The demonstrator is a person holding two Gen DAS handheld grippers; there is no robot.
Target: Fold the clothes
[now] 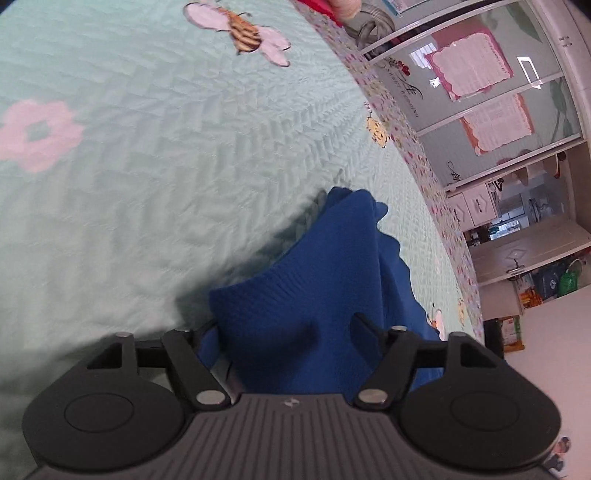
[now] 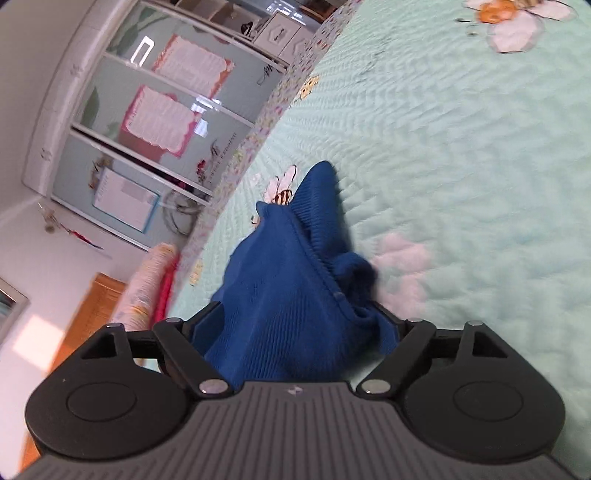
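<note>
The blue knit garment [image 1: 306, 295] hangs bunched up over a mint green quilted bedspread [image 1: 147, 184], draped from both grippers. The left gripper [image 1: 291, 332] has its fingers buried in the fabric, pinching a fold of it, and the cloth trails off toward the bed edge. Same deal with the right gripper [image 2: 291, 325]: it's clamped on the garment [image 2: 288, 280], and you can see a ribbed hem and seam running up from it. The bedspread has a bee [image 1: 240, 29] and a pink flower [image 1: 37, 134] printed on it. Glass cabinet doors [image 2: 155, 122] stand beyond the bed.
</note>
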